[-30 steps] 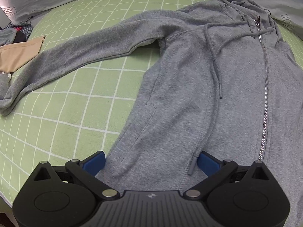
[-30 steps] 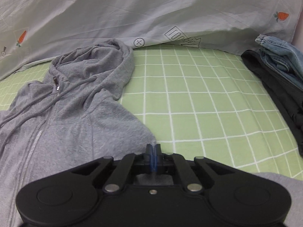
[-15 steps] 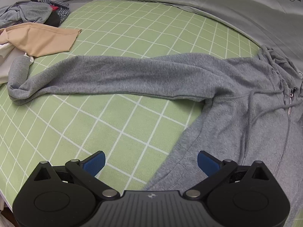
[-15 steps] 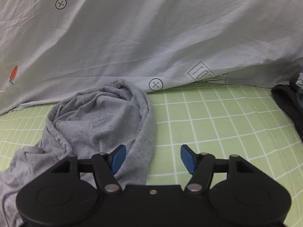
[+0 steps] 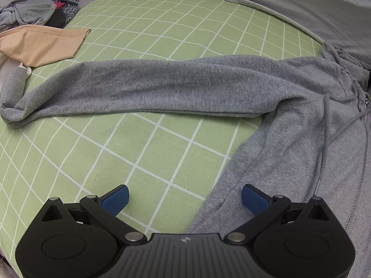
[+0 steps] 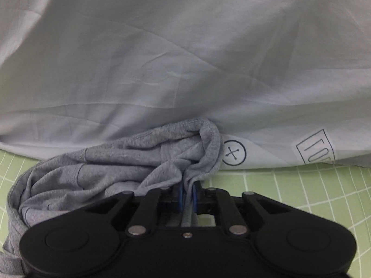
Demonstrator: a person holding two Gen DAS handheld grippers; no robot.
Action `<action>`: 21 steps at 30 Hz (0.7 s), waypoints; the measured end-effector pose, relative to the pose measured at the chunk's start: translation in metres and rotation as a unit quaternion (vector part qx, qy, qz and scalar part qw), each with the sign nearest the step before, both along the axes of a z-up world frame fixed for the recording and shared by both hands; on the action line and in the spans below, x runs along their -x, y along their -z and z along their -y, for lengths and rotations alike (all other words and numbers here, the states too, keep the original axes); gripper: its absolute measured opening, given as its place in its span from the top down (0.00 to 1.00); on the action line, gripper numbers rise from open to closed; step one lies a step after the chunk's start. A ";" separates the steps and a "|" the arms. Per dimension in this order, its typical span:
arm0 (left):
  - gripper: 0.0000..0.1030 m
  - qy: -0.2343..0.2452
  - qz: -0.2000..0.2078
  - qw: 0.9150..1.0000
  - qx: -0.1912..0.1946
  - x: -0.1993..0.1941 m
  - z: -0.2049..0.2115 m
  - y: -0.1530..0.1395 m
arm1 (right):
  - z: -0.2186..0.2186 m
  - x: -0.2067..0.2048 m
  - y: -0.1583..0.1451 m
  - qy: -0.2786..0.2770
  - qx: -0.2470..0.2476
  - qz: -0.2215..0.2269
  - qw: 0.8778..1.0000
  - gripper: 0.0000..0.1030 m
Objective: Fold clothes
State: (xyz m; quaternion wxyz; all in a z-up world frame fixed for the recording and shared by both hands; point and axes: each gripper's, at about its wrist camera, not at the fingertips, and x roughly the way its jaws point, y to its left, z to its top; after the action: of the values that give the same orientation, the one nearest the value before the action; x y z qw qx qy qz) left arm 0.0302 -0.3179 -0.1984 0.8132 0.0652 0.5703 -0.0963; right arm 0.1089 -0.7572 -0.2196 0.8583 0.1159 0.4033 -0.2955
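Right gripper (image 6: 187,193) clamped on bunched hood (image 6: 148,162) of grey hoodie (image 5: 289,143). Left gripper (image 5: 185,200) spread wide, holding nothing, over green checked sheet (image 5: 150,157)

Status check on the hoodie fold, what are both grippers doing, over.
Right gripper shut on hoodie's hood. Left gripper open, holding nothing, over hoodie side edge. Sleeve stretched out flat. Tan garment apart from sleeve.

My bed under a green sheet (image 5: 148,153) with white grid lines, a pale grey duvet (image 6: 185,58) with small printed marks bunched along its far side, soft even light
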 end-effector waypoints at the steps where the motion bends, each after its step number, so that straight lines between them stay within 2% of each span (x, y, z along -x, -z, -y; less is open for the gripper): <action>1: 0.01 0.006 0.003 1.000 -0.004 0.001 0.001 -0.001 | 0.000 -0.003 -0.001 0.003 -0.001 -0.006 1.000 0.90; 3: 0.01 0.020 0.012 1.000 -0.014 0.004 0.002 -0.002 | -0.005 0.009 -0.006 0.005 -0.011 -0.003 1.000 0.87; 5: 0.01 0.031 0.022 0.999 -0.024 0.008 -0.001 -0.006 | -0.014 0.029 -0.014 0.008 -0.013 0.009 1.000 0.61; 6: 0.01 0.036 0.026 0.999 -0.028 0.011 -0.004 -0.008 | -0.022 0.047 -0.021 0.011 -0.004 0.023 1.000 0.44; 7: 0.01 0.039 0.030 0.998 -0.032 0.015 -0.008 -0.010 | -0.031 0.066 -0.028 0.013 0.006 0.036 0.999 0.36; 11: 0.02 0.045 0.040 0.997 -0.045 0.032 -0.027 -0.015 | -0.067 0.149 -0.056 0.031 0.008 0.060 0.998 0.32; 16: 0.04 0.050 0.039 0.997 -0.043 0.059 -0.058 -0.016 | -0.120 0.237 -0.058 0.036 -0.017 0.038 0.998 0.32; 21: 0.22 0.038 0.022 0.999 -0.013 0.082 -0.079 -0.009 | -0.174 0.321 -0.054 0.039 -0.052 0.013 0.998 0.35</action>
State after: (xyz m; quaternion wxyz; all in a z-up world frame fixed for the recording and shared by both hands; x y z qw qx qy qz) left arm -0.0515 -0.2392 -0.1890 0.8205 0.0990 0.5505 -0.1181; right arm -0.2124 -0.5829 -0.1660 0.8439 0.1794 0.4023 -0.3064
